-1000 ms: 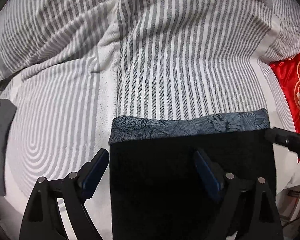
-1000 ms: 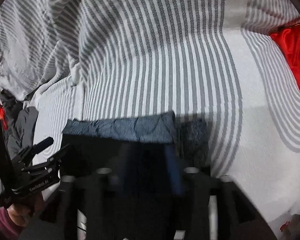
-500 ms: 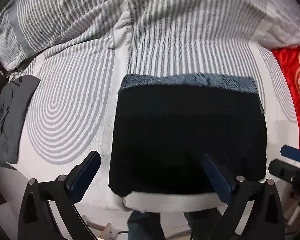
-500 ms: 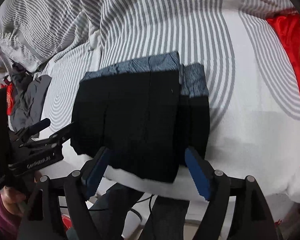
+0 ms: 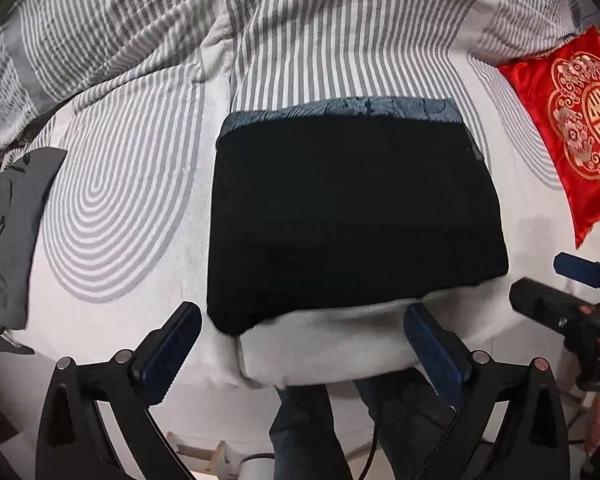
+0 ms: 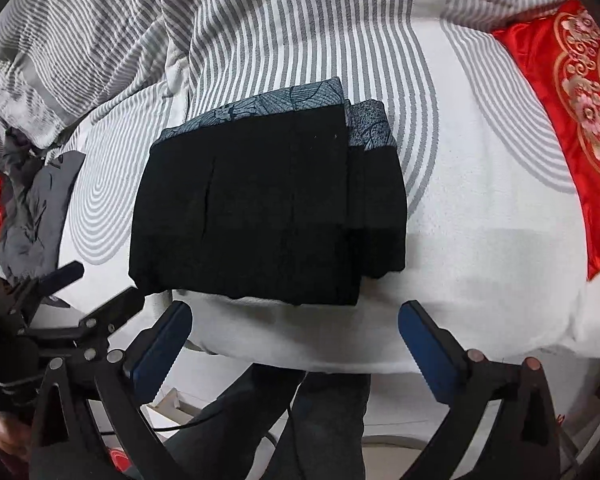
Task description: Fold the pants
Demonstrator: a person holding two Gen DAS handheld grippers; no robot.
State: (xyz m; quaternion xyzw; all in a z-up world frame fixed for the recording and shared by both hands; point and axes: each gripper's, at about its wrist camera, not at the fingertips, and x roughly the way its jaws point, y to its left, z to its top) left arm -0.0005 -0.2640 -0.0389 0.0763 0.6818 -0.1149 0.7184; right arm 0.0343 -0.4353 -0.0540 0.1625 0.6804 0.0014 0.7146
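Observation:
The black pants [image 5: 352, 220] lie folded into a compact rectangle on the bed near its front edge, with a blue-grey patterned band along the far side. They also show in the right wrist view [image 6: 260, 208], with a second folded layer sticking out on the right. My left gripper [image 5: 300, 344] is open and empty, held back from the bed edge below the pants. My right gripper [image 6: 296, 348] is open and empty, also off the bed edge. Neither touches the pants.
The bed has a white and grey striped cover [image 5: 120, 208]. A red embroidered cushion [image 5: 572, 128] lies at the right. A grey garment [image 5: 8, 232] lies at the left edge. The person's legs in jeans [image 5: 312, 432] stand below the bed edge.
Both grippers have pulled back and up from the pants, off the bed edge. The right gripper, low over the cloth one second ago, now stands open and clear of it.

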